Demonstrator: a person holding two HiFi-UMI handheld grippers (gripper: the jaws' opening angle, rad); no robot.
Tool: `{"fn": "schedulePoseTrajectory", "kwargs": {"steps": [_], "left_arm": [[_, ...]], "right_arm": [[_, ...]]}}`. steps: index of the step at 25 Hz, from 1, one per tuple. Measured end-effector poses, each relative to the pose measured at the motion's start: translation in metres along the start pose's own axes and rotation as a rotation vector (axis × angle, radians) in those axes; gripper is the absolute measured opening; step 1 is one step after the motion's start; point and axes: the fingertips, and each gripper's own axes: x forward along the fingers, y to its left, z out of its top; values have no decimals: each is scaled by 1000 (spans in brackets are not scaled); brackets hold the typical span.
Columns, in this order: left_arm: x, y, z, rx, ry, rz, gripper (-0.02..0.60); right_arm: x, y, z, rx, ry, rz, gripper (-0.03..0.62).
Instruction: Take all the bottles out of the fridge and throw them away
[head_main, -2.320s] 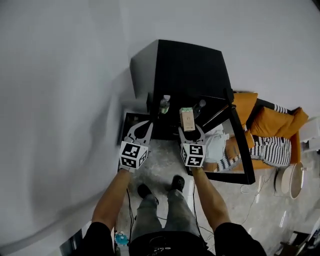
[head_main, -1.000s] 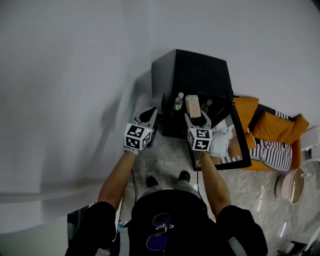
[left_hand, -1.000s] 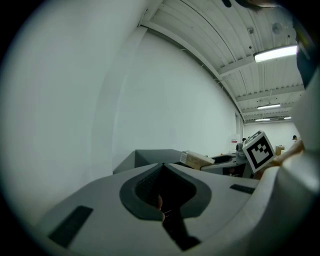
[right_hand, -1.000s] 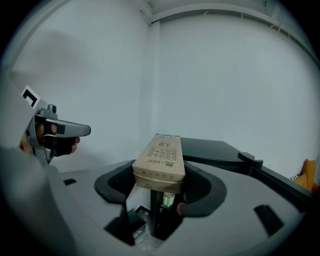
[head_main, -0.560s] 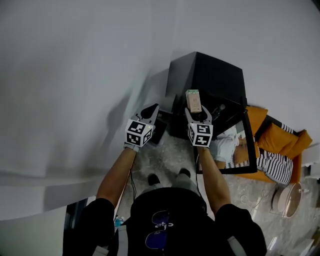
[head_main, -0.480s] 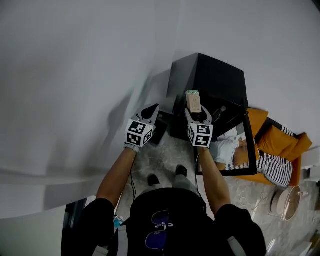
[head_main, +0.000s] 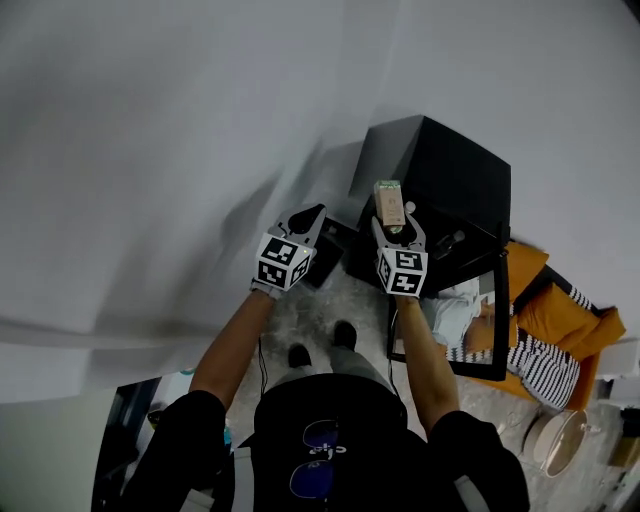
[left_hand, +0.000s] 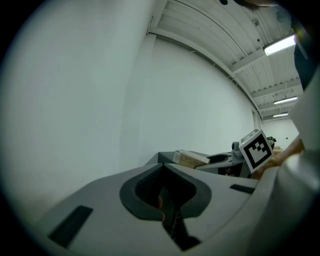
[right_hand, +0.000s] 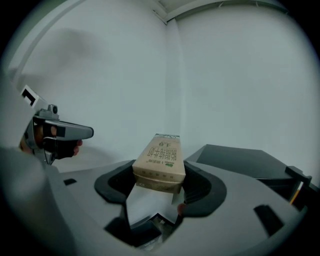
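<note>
Right gripper (right_hand: 159, 175): we see its jaws clamped on a brown carton (right_hand: 161, 159), which sticks out past the tips.
Left gripper (left_hand: 161, 170): we see its jaws pressed together, with nothing between them.
Fridge (head_main: 450, 170): black, door open, just right of the carton.
Bottles: we cannot make them out.

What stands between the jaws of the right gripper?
A tan carton, clamped by the right gripper. The right gripper view shows it.

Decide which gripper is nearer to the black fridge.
Right. The right gripper, shut on a carton, hangs at the front of the fridge; the left gripper is off to its left.
</note>
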Motion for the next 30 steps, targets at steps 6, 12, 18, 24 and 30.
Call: {"fn": "schedulePoseTrajectory", "kwargs": {"steps": [6,12,18,24,30], "left_arm": [[10,3,-20,-31,21,65,0],[2,15,-37,-64,42,148,0],[-11,31,-56,-92,68,232,0],[-17,47,-84,-122,101,295,0],[-11,54,-126,-170,136,308,0]], "right_arm": [[23,6,-20,-13,35,88,284],[41,27,-33,-42,64,190,284],[63,46,-45,-54,89,269,284],[84,62,-72,-76,140,331,284],[107,74,-114,-88,206,366,284]]}}
